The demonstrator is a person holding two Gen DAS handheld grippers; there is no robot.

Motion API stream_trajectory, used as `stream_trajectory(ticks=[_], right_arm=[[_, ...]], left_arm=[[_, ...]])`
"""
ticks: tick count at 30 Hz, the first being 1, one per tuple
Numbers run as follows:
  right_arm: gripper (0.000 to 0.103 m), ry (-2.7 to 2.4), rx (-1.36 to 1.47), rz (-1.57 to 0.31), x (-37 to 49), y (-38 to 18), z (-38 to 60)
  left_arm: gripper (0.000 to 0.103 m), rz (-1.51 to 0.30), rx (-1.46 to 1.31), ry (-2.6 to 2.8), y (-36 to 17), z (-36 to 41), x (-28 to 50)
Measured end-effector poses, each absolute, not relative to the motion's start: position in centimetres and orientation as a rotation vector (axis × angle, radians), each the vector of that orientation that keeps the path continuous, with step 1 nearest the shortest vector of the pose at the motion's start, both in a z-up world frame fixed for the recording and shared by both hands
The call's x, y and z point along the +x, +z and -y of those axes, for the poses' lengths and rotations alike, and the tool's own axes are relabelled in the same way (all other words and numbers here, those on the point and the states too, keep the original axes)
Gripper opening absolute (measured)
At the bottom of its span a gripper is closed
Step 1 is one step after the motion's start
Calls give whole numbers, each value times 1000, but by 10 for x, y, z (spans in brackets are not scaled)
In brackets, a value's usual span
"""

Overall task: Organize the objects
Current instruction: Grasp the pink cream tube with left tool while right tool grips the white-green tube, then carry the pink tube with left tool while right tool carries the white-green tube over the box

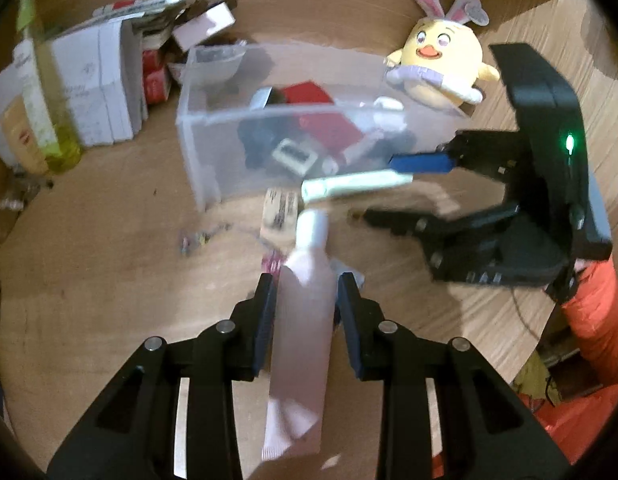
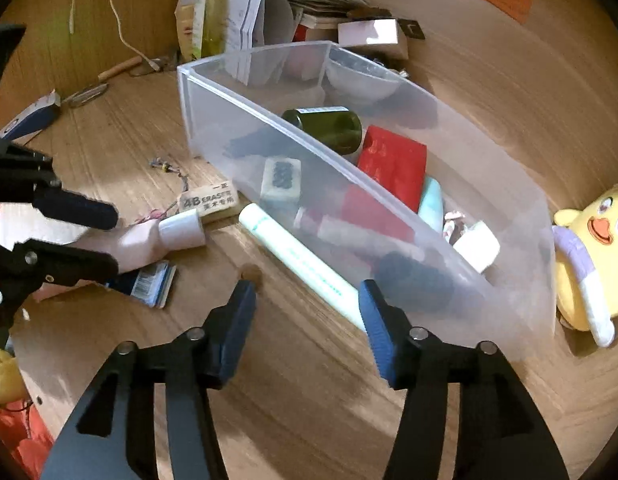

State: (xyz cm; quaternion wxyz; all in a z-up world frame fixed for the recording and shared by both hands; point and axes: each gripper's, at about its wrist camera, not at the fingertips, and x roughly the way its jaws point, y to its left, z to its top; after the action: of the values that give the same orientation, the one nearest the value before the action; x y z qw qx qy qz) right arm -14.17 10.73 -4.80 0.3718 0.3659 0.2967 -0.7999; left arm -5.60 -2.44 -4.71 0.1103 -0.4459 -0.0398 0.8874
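My left gripper (image 1: 307,286) is shut on a pink tube (image 1: 305,312) with a white cap (image 1: 312,226), held just above the wooden table. It shows at the left of the right wrist view (image 2: 109,236). A clear plastic bin (image 1: 213,120) holds a red box (image 2: 393,164), a green bottle (image 2: 329,126), a mahjong tile (image 2: 281,178) and other small items. A pale green tube (image 2: 305,264) lies on the table against the bin's near wall. My right gripper (image 2: 307,292) is open around that tube's lower part, its fingertips (image 1: 419,162) just above the table.
A 4B eraser (image 2: 209,202), a small barcode packet (image 2: 151,282) and a beaded string (image 2: 165,168) lie left of the bin. A yellow chick plush (image 1: 445,64) sits right of the bin. Boxes, papers and a yellow bottle (image 1: 49,92) are stacked behind.
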Motion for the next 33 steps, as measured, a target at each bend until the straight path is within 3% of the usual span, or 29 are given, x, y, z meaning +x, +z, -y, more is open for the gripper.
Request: stream_trajectory(ticks=[19,22,24,27,33], right_arm=[[52,-1974,918,-823,-130,-40,-117],[49,-1966,956,-816,-140,-50,-114],[40,-1949,984,-767,-143,-50,-117],[24,-1942,1006,-738,-143,-50,-124],[14,-1949,1002,-730,-127,-51,-142]], left_arm=[[31,24,-1378,2525,-62,-4,-94],[27,13,-1369,2534,-63,-7,-96],[20,-1,-1357,2546,-61,-8,-94],[20,14,-1327,2559,-55,-6,-90],[20,56,-1269,2600,-42,1,-77]])
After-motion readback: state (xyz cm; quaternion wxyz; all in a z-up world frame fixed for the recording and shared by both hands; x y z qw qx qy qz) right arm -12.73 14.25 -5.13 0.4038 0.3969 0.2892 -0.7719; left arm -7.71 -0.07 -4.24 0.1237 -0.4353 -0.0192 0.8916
